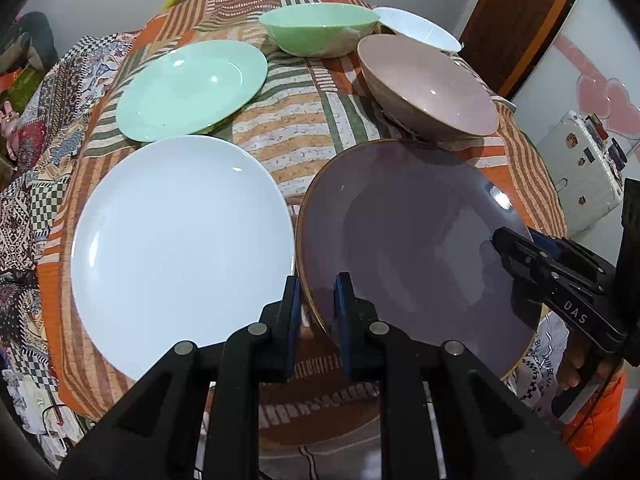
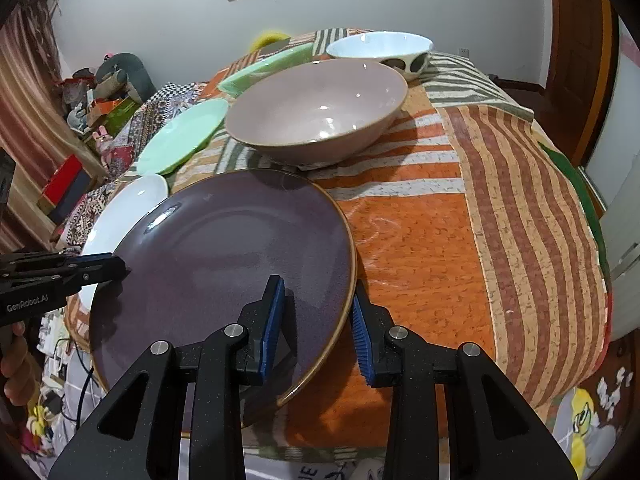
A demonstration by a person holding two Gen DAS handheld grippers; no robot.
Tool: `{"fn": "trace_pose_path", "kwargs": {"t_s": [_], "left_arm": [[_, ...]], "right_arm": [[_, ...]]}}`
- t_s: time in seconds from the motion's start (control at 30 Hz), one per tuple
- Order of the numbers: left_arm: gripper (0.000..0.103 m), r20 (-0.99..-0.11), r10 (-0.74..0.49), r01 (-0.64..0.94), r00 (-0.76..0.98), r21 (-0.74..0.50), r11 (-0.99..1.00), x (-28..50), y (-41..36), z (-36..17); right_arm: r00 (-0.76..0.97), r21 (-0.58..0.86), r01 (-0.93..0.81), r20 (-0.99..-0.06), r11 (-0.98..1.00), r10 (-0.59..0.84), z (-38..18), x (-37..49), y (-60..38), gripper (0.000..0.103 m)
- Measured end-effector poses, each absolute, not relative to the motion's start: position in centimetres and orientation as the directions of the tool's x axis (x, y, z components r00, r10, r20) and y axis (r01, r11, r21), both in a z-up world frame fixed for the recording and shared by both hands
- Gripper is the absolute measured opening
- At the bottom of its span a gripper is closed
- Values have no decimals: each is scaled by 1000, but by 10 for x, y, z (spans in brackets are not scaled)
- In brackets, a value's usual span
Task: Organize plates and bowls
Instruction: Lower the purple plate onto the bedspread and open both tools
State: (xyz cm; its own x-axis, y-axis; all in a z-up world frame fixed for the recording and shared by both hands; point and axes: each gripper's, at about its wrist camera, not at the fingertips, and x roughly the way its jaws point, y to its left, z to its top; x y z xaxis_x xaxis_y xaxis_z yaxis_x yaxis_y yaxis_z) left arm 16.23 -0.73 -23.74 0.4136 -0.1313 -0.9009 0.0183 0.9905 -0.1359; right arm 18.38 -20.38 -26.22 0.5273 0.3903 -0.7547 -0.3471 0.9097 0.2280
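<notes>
A dark purple plate (image 1: pixel 400 240) (image 2: pixel 220 260) hangs just over the near side of the striped tablecloth (image 1: pixel 304 120), held from both sides. My left gripper (image 1: pixel 319 300) (image 2: pixel 120 268) is shut on its left rim. My right gripper (image 2: pixel 318 316) (image 1: pixel 500 240) is shut on its right rim, one pad on top and one beneath. Beside it lies a white plate (image 1: pixel 180 248) (image 2: pixel 132 208), with a green plate (image 1: pixel 192 88) (image 2: pixel 180 136) behind. Further back stand a mauve bowl (image 1: pixel 432 84) (image 2: pixel 320 108), a green bowl (image 1: pixel 320 28) (image 2: pixel 264 68) and a white bowl (image 1: pixel 420 28) (image 2: pixel 380 50).
The cloth's right half (image 2: pixel 440 220) is bare orange and brown stripes. A white suitcase (image 1: pixel 580 168) and a wooden door (image 1: pixel 520 20) stand beyond the right edge. Boxes and toys (image 2: pixel 100 88) pile up at the left. A person's hand (image 1: pixel 576 364) grips the right tool.
</notes>
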Motion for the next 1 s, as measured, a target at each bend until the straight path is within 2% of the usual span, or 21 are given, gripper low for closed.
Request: {"fn": "trace_pose_path", "kwargs": {"t_s": [0.4,0.63,0.83,1.0], "left_arm": [[16,-914,-145,17,378,-150,989,171,-10,-256],[16,-884,-143,30,445,-145,989,164,-9,-238],[16,-853,-161,34,496,-167,985,153,-4,-216],[17,-814,-157,32,559,-168,985,138,4,-193]], "right_arm": [[511,219,-333,-775,917,371,-272,187,-206,29],[518,189,-337,-781,922,350,-267,185,-204,32],[565,176,-322,-753,930,337,-247,178,-215,44],[601,180,-325,-719,928,350,-226,171,-219,47]]}}
